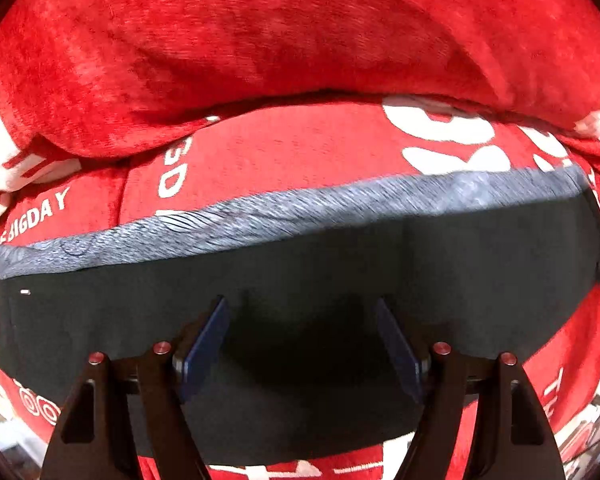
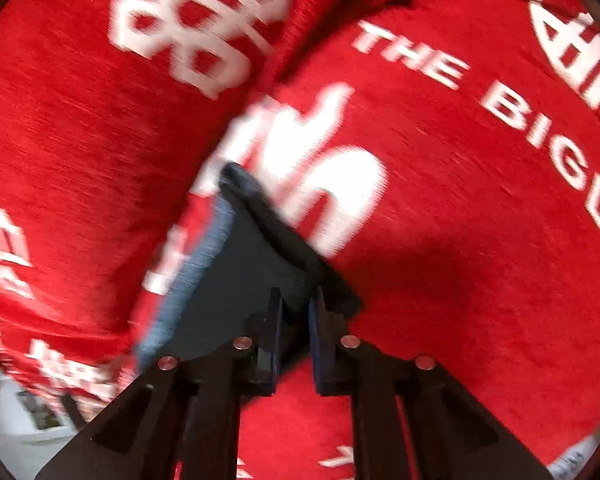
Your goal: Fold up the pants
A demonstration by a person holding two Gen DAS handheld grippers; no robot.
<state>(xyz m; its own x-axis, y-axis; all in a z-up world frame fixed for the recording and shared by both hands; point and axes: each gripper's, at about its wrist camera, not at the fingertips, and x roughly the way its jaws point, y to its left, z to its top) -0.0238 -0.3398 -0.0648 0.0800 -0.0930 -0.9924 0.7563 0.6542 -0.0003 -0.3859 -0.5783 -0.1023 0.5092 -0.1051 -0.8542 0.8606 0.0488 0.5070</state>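
Observation:
The dark pants lie folded on a red cover, with a grey ribbed band along their far edge. My left gripper points down over the middle of the dark cloth. Its fingers stand wide apart and open, and nothing is pinched between them. In the right wrist view my right gripper is shut on a fold of the pants near one edge. The cloth runs up and away from its pads, and the grey band shows on the left. This view is blurred.
A red cover with white lettering lies under everything. A bulky red cushion rises behind the pants. The cover's edge and a pale floor show at the lower left of the right wrist view.

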